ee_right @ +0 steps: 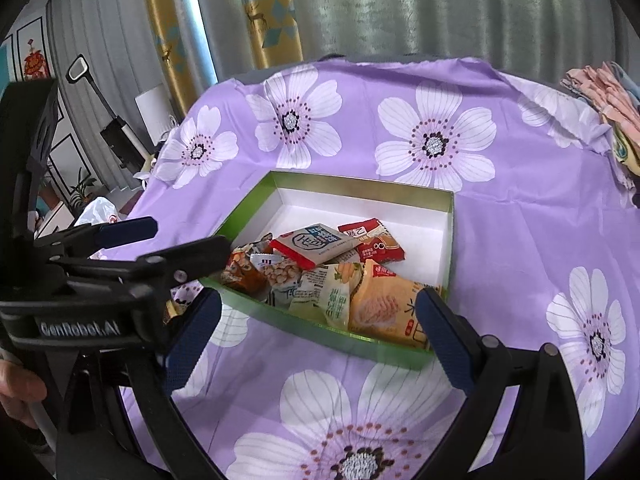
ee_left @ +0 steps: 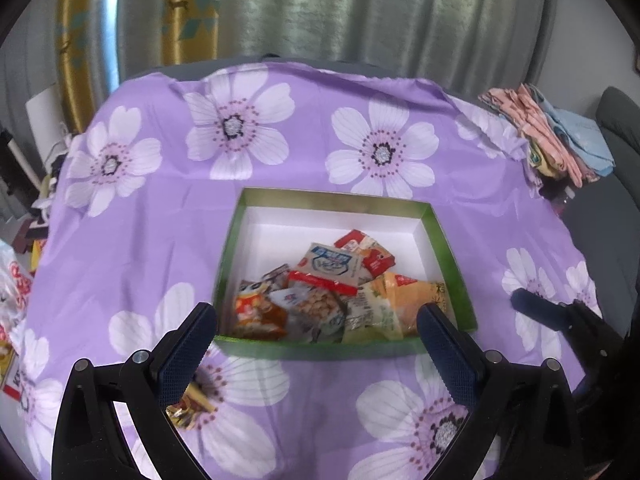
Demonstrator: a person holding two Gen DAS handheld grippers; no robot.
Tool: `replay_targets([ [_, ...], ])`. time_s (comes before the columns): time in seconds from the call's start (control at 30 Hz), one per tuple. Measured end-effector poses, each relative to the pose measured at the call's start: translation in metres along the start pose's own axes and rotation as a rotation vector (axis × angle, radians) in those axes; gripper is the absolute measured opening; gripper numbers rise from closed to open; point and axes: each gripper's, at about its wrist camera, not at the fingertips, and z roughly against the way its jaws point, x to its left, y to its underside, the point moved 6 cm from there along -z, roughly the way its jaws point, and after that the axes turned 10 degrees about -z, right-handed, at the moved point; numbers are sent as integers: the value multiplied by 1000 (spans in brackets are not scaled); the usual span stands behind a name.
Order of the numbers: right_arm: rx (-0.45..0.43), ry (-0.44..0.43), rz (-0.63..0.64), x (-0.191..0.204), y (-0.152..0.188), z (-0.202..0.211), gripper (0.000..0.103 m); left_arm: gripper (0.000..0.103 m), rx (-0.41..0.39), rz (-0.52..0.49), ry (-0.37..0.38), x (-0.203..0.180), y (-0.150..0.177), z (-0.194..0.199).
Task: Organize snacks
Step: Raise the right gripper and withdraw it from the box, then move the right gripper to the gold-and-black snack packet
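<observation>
While both tongs, left [ee_left: 316,334] & right [ee_right: 320,322], gape empty, 1 green box [ee_left: 444,240] holds approx. 7 snack packs [ee_left: 320,300].

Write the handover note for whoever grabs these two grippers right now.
Left gripper: open, empty, hovering at the near edge of the green box.
Right gripper: open, empty, at the box's near right side.
Done: a heap of snack packets lies in the near half of the box.
Left: one small gold-wrapped snack on the purple cloth, by the left gripper's left finger. Box it.
</observation>
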Motion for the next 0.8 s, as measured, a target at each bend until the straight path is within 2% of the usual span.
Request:
replay_targets([
  [0.2,-22,-7,8,10,8,21,100,100,-16,9,-26,9,19,21],
  [0.4,-31,-19,20,23,19,34,102,100,3,26,-39,16,39,30],
  [0.8,10,-50,56,47,47,33,102,100,10,38,-60,28,69,41],
])
